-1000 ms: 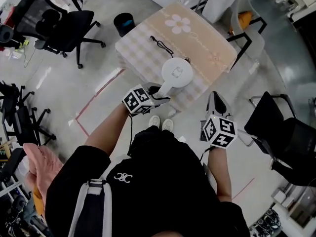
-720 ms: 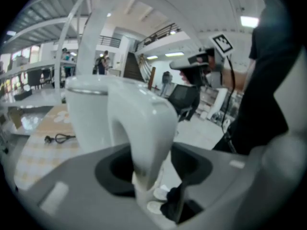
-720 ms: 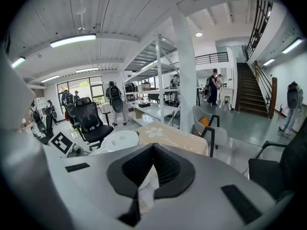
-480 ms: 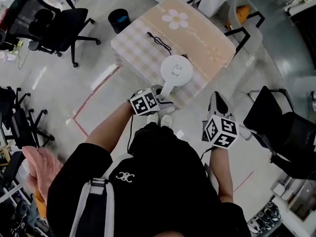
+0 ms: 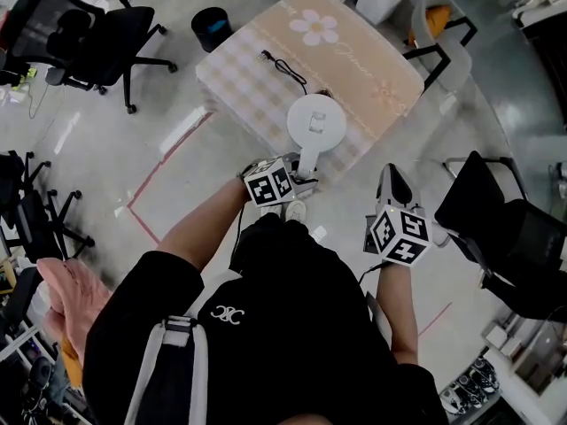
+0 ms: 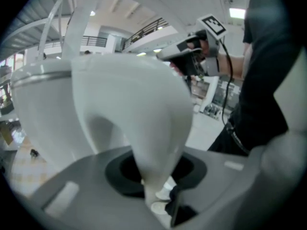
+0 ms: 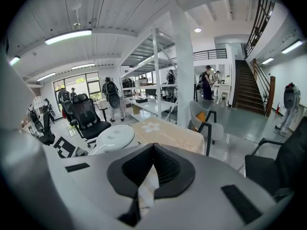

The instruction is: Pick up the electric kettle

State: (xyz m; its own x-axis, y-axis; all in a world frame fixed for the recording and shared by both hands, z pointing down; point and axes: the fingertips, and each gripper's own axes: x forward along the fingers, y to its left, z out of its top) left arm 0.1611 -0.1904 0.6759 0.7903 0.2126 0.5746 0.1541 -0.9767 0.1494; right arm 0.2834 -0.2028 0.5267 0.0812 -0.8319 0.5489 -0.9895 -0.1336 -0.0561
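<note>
A white electric kettle (image 5: 316, 124) stands near the front edge of a small table (image 5: 354, 60) with a beige checked cloth. Its curved handle (image 5: 307, 162) points toward me. My left gripper (image 5: 299, 181) is at that handle, jaws closing. In the left gripper view the handle (image 6: 144, 123) runs down between the jaws of that gripper (image 6: 153, 176), whose black pads lie against both its sides, with the kettle body (image 6: 43, 109) just behind. My right gripper (image 5: 390, 182) hangs off the table's front right, shut and empty. The right gripper view shows it (image 7: 151, 176) and the kettle's lid (image 7: 114, 138).
A black cord (image 5: 285, 69) lies on the cloth behind the kettle. Black office chairs (image 5: 80, 34) and a dark bin (image 5: 211, 27) stand to the left. A white chair (image 5: 438, 16) is beyond the table, and a black chair (image 5: 505, 228) is at my right.
My left gripper has moved right and forward along the table's front edge, rolled, and come in around the kettle's handle. The right gripper has stayed where it was.
</note>
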